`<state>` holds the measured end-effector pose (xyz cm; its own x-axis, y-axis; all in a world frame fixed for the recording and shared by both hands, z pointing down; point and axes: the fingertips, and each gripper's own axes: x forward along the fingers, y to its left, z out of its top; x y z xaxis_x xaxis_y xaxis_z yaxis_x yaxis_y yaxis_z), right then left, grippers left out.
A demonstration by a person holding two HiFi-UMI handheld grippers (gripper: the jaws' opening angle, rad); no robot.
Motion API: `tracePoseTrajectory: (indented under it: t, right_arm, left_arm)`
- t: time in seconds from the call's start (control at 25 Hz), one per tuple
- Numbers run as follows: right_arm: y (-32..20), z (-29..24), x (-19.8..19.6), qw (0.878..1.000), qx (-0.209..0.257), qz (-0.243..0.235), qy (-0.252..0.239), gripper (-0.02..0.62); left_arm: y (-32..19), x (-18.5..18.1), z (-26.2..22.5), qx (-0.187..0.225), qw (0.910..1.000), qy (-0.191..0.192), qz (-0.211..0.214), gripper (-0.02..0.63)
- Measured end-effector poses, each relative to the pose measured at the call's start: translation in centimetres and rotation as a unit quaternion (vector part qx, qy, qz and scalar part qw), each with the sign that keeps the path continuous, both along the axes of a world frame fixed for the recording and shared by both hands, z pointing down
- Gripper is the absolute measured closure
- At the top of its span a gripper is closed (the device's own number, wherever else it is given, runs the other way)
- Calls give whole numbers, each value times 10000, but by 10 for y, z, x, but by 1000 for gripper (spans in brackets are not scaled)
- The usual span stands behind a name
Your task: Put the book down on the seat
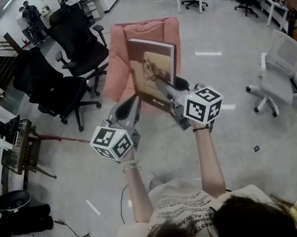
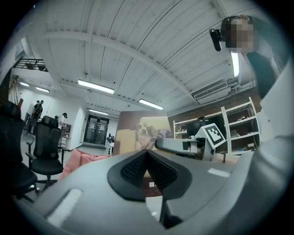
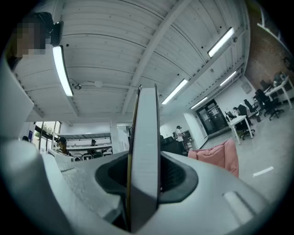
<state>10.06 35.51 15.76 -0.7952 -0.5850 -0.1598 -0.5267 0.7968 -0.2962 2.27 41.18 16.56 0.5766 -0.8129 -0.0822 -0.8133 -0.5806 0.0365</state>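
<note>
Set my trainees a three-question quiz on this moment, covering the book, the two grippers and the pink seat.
1. True or false: the book lies flat on the pink seat.
2. Which gripper clamps the book? A. the left gripper B. the right gripper C. both
3. Fill in: the left gripper's jaws are ____, with nothing between them.

Key: 1. False. The book is held upright in the air, not yet set down. 2. B. The book's edge stands between the right gripper's jaws. 3. Shut.
</note>
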Motion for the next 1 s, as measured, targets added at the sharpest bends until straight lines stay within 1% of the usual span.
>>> tracePoseTrajectory:
  t: [0.16,0.44,0.64,0.8,1.0]
  right_arm:
    - [-4,-1,1,10000,28,10,11,448]
    - [-7,-3,4,10000,23,23,-18,448]
    - [-7,0,14,9998,-3,147,118,448]
    - [-15,12,26,9992,-148,291,229,448]
    - [-23,27,32,9981,-362,401,282,448]
  left_arm:
    - [-4,2,1,-25,10000,-71,15,611]
    - [-7,2,2,-59,10000,-65,-5,611]
    - [-4,10,6,-118,9999,-48,-15,611]
    - [-4,17,18,-237,9997,-64,-20,611]
    - [-6,14,31,-404,9992,-12,-62,611]
